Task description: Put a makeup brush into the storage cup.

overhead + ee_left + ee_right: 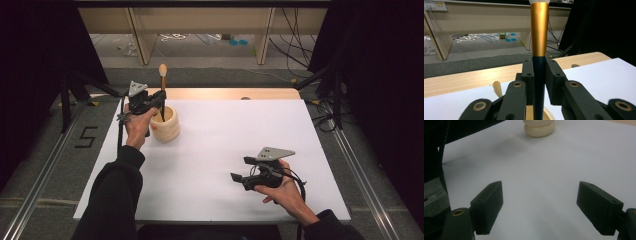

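The bench (215,150) carries a white top, with a strip of bare wood along its far edge. The floor (200,50) beyond it holds loose cables and wooden frame legs.

A cream, ribbed cup (165,124) stands upright on the far left part of the bench. In the right gripper view its base appears at the far top edge of the white surface (539,128).

The left gripper (159,100) sits at the far left, just above the cup rim, held by the person's left hand (137,125). Its jaws are closed on the dark lower shaft of a brush (162,85). The brush stands upright, lower end inside the cup, pale tip at the top. In the left gripper view the brush (539,37) shows a gold upper section and a dark lower section, and the two pads (528,72) press against the dark section from both sides. A pale handle (497,88) of a second item leans out just left of the jaws; what it is cannot be told.

The right gripper (240,170) is at the near right, above the bench, held by the right hand (282,192). Its jaws are spread wide and hold nothing; the right gripper view shows bare white surface between the pads (487,205).
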Tool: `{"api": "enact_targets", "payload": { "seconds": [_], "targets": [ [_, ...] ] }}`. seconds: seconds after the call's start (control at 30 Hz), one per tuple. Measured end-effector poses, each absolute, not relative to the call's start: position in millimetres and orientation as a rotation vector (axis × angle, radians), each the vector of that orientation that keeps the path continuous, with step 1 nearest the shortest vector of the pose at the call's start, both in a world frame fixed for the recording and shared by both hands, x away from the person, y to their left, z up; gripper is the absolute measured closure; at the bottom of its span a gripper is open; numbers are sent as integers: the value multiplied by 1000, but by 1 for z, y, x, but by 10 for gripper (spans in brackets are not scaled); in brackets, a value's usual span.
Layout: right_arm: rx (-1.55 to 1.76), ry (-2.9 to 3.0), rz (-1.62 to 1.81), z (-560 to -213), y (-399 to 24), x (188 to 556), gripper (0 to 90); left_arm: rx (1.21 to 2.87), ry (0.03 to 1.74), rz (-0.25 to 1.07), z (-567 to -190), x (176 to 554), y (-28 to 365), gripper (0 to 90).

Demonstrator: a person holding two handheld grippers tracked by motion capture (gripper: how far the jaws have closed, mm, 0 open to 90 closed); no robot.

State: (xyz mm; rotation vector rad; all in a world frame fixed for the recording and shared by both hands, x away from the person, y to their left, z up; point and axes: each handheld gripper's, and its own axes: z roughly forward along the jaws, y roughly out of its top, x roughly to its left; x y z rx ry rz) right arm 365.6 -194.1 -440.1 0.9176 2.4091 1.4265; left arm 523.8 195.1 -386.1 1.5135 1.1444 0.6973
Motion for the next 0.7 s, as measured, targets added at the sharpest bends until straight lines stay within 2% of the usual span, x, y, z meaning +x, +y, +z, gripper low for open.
{"api": "enact_targets", "payload": {
  "seconds": [0.7],
  "targets": [
    [922, 2411, 1430, -440, -194, 366, 221, 1464, 1156, 678, -408, 523, 204, 781]
  ]
}}
